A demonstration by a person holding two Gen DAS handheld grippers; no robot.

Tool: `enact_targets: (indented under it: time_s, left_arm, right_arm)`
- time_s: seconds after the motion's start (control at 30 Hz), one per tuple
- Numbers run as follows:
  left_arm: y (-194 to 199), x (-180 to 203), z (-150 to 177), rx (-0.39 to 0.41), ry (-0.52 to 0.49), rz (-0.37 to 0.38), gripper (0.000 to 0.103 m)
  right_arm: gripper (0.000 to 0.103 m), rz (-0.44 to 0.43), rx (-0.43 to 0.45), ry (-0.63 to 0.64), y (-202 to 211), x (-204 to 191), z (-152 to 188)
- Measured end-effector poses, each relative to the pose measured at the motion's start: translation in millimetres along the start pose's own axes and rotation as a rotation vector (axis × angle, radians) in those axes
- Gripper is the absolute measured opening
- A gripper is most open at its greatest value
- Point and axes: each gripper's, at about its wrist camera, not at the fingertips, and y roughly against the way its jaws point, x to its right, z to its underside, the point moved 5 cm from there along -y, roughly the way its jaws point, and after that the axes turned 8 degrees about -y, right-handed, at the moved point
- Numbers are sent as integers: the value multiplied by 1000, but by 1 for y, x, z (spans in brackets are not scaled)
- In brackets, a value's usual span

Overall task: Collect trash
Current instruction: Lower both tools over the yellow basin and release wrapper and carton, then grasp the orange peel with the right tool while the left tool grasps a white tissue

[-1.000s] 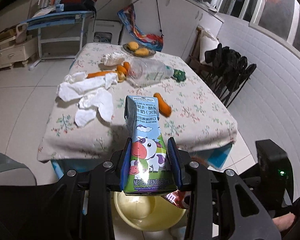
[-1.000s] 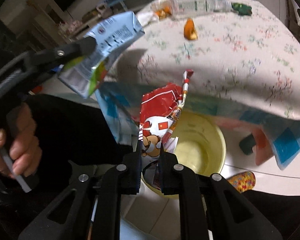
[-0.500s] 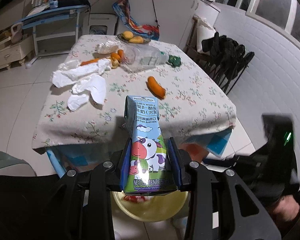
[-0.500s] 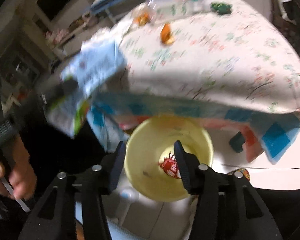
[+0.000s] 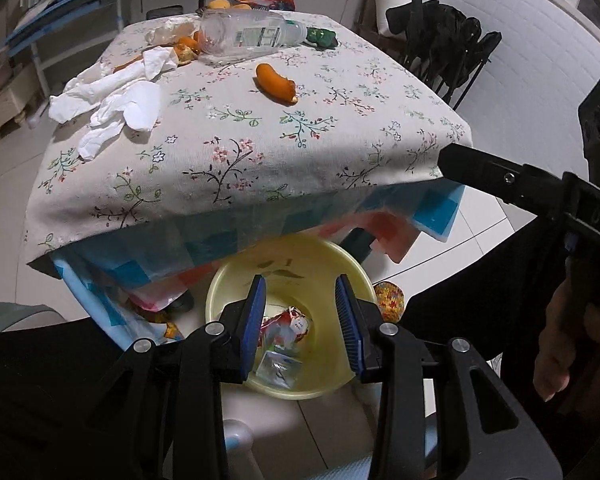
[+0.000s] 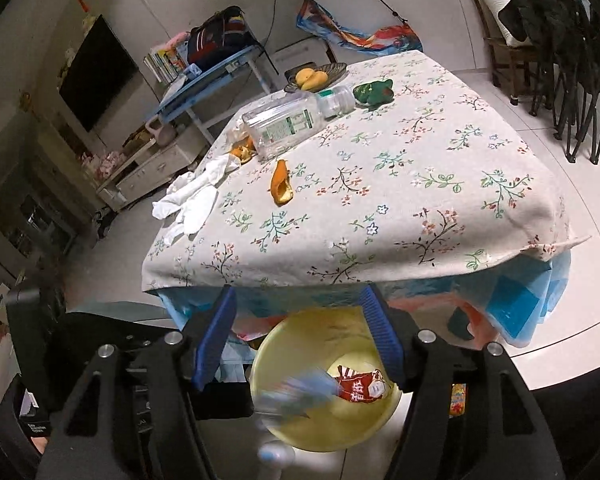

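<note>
Item: yellow plastic basin, set on the floor at the near edge of the bench, partly under the overhang of the floral tablecloth. Contents: a milk carton, seen lying on its side, and a crumpled red snack wrapper beside it. In the right wrist view the wrapper is sharp, while the carton is recorded only as a blue-white blur.

Item: left hand-held gripper, held above the basin. Its blue pads are parted and nothing is held between them.

Item: right hand-held gripper, likewise above the basin rim. Its jaws are spread wide with nothing between them, and have just been opening.

Items left on the bench:
- A clear plastic bottle, lying on its side.
- A piece of orange peel, alone near the middle.
- Further peel scraps, beside the bottle's base.
- Crumpled white tissues, toward the left edge.
- A green object, past the bottle's cap.
- A dish of yellow fruit, at the far end.

A person's hand is noted at the right of the left wrist view.
</note>
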Motion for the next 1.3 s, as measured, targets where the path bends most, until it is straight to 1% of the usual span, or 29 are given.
enact_targets:
  time_s: [0.1,0.27,0.33,0.37,0.4,0.5,0.53,0.63,0.77,0.83,0.93,1.0,1.13,1.23,1.3]
  left_arm:
    - [6,-4,-3,27,12,-22,41]
    - [18,-8,-11,96,1,-95,48]
    - [23,-9,-14,126,-8,-135,52]
    - [28,-11,-16,151,-9,-169,54]
    - [32,-14,-18,169,-5,-191,55]
    - [45,-27,-25,224,34,-236,60]
    - [53,-37,-29,249,67,-249,62]
    - [63,-61,-35,278,148,-260,65]
    - [72,-102,-46,285,264,-288,66]
    - [75,-117,-52,287,289,-299,66]
    - [77,-141,-68,274,294,-335,67]
    - [74,-155,-77,260,314,-340,69]
    - [63,-184,-92,234,362,-332,70]
    - [54,-197,-104,210,343,-354,71]
    - [48,-204,-119,211,315,-347,71]
  right_arm:
    - [65,-3,9,1,3,0,-1]
    - [65,-1,13,9,2,-1,-1]
    - [65,-1,18,16,3,-3,-1]
    - [65,-1,21,19,3,-3,-1]
    - [65,0,23,22,4,-4,0]
    - [65,3,26,35,3,-8,0]
    - [65,3,27,43,3,-9,-1]
    - [68,6,30,73,0,-17,-2]
    - [68,-3,19,92,-10,-24,-8]
    - [68,-8,14,93,-16,-27,-13]
    - [68,-11,10,110,-27,-33,-22]
    - [68,-10,0,125,-37,-38,-28]
    - [68,-4,-28,138,-54,-40,-34]
    - [68,-1,-39,139,-67,-41,-40]
    - [68,-3,-42,138,-72,-42,-44]
